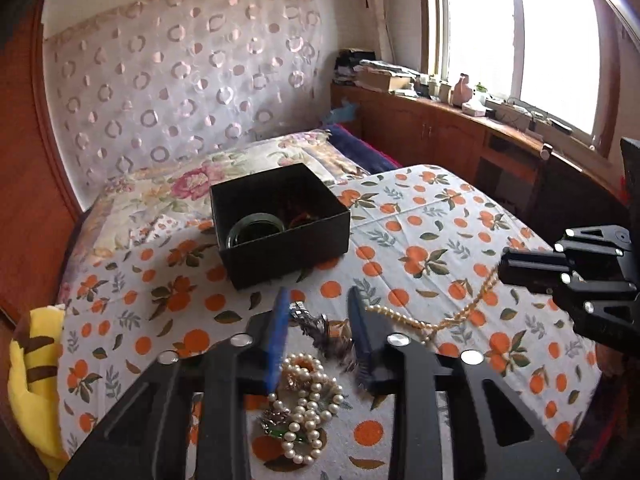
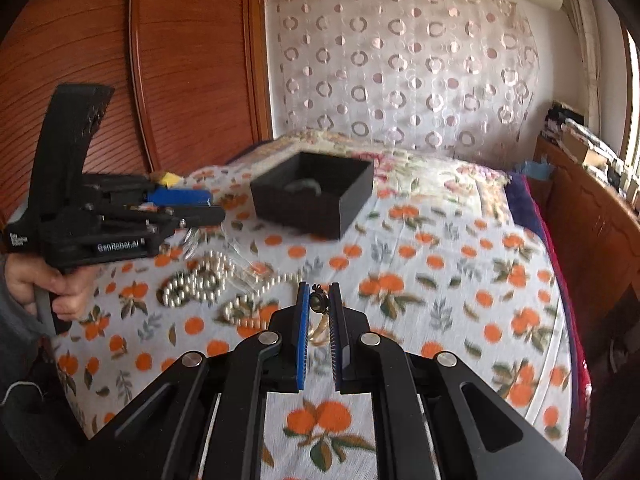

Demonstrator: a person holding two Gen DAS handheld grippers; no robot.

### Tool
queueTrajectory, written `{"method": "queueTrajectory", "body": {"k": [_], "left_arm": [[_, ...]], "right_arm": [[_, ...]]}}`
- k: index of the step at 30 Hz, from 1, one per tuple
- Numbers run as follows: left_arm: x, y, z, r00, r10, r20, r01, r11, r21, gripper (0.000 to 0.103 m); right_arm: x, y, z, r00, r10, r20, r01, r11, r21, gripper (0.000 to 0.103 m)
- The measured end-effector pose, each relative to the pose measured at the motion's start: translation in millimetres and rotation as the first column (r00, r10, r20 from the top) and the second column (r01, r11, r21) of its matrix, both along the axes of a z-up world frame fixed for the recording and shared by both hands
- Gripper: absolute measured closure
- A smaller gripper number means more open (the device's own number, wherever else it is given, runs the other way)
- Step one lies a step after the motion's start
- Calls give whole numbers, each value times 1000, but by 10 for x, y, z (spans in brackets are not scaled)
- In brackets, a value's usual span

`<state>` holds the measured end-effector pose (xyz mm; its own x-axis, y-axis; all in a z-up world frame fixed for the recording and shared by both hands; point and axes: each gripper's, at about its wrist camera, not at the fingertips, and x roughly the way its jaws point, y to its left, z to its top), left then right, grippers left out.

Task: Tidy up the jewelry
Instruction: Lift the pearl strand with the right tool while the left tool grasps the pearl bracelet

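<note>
Box [image 1: 280, 216]: black, square, open-topped; sits on the orange-print bedspread towards the pillows; a green glass bangle [image 1: 256, 232] and reddish cords lie inside
Pearl heap [image 1: 308, 396]: cream strands piled on the bedspread, with small green and silver pieces mixed in
Gold-and-pearl chain [image 1: 436, 316]: stretched across the bedspread; one end lifted
Dark ornament [image 2: 319, 302]: small, round; pinched between blue pads; pale strand trailing below
Silver-dark piece [image 1: 320, 332]: blurred; kind unclear
</note>
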<state>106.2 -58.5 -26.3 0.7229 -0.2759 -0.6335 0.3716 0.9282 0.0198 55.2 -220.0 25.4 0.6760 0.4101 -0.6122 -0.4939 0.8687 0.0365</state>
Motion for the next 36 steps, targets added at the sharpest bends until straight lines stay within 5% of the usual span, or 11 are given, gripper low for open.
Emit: {"method": "queueTrajectory", "body": {"k": [15, 17, 19, 20, 26, 33, 36], "left_arm": [[-69, 299, -214, 997, 26, -69, -26, 1000, 0, 95], [-116, 313, -286, 996, 27, -84, -26, 1000, 6, 90], [-158, 315, -348, 995, 31, -97, -31, 1000, 6, 61], [-178, 316, -378, 994, 32, -103, -32, 999, -1, 57], [-120, 287, -564, 985, 48, -166, -53, 998, -24, 57], [-24, 392, -647, 973, 52, -224, -83, 988, -130, 87], [-10, 428, -646, 971, 55, -233, -94, 983, -158, 89]], "right_arm": [[78, -19, 571, 991, -10, 136, 10, 1000, 6, 92], [83, -64, 706, 987, -19, 162, 17, 1000, 15, 92], [98, -101, 831, 982, -25, 185, 23, 1000, 15, 92], [107, -114, 871, 981, -26, 193, 25, 1000, 10, 92], [130, -115, 895, 982, -23, 189, 24, 1000, -3, 92], [164, -93, 728, 989, -10, 146, 12, 1000, -15, 92], [170, -69, 674, 991, -8, 136, 10, 1000, -15, 92]]}}
